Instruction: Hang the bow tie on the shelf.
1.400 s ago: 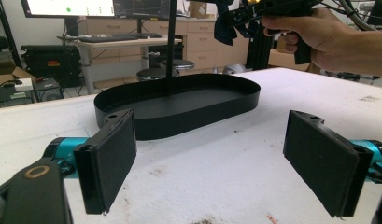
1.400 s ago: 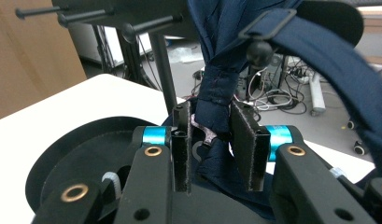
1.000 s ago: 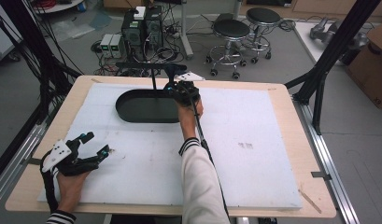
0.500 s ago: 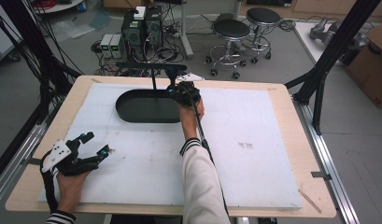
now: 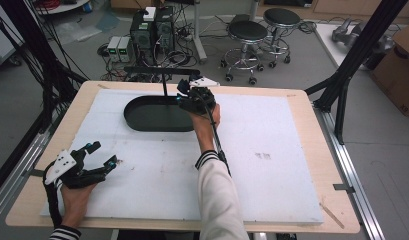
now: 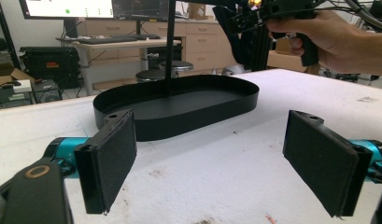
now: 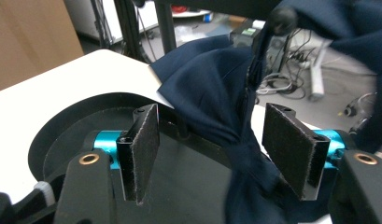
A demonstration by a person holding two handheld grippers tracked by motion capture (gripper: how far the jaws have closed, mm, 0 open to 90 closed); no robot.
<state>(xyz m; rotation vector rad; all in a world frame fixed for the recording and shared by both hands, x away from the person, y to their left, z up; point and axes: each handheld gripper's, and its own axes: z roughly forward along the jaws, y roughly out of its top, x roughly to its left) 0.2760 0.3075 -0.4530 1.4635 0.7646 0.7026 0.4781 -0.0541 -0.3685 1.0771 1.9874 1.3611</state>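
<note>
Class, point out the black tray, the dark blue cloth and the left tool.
black tray [image 5: 142, 120], high view, bare floor.
dark blue cloth [image 7: 212, 88], right gripper view, hanging fold.
left tool [image 6: 209, 158], left gripper view, between fingertips.

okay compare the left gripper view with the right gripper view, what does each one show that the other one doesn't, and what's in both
Left gripper view alone: the open left tongs low over the white table cover, a hand holding the other tool above the tray, and a desk with monitors behind.

Right gripper view alone: the open right tongs with dark navy cloth hanging between the pads from a black rack; the cloth's lower end reaches the tray.

Both: the black oval tray with its upright post and the white cover.
</note>
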